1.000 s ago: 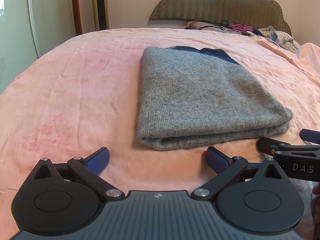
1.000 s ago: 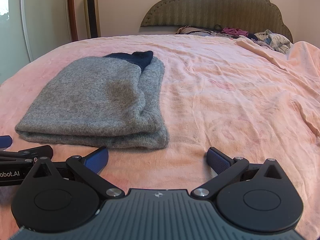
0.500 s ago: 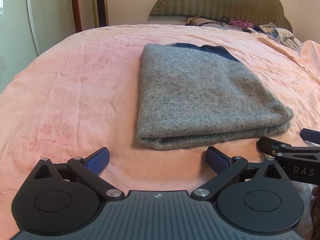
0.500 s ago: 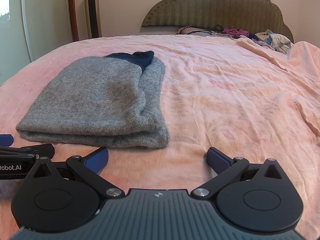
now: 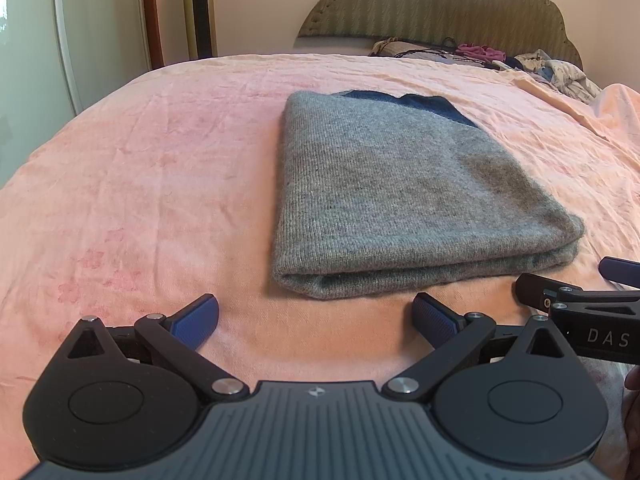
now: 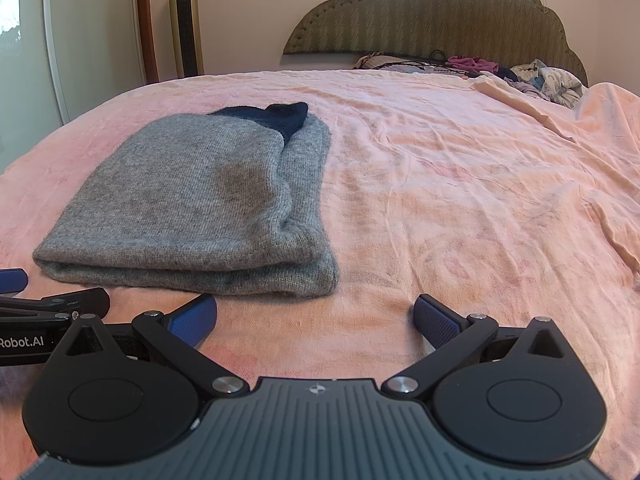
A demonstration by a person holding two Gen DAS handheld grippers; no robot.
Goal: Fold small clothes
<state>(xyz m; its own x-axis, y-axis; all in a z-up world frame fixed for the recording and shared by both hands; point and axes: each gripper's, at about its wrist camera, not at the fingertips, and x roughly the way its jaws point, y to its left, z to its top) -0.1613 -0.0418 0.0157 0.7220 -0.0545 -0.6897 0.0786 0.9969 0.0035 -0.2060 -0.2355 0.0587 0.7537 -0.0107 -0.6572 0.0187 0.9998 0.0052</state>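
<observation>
a fuzzy grey knit sweater (image 5: 400, 192), folded into a rectangle, lies just ahead of the left gripper (image 5: 316, 316) and right gripper (image 6: 316, 316), both spread wide and empty; its navy part is half hidden.

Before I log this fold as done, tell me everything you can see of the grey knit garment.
The grey knit garment is a soft, fine-ribbed knit with a dark navy part showing at its far end. It lies flat, folded into a layered rectangle, on the pink bedsheet. A darker patch marks its top. Neither open gripper touches it.
</observation>
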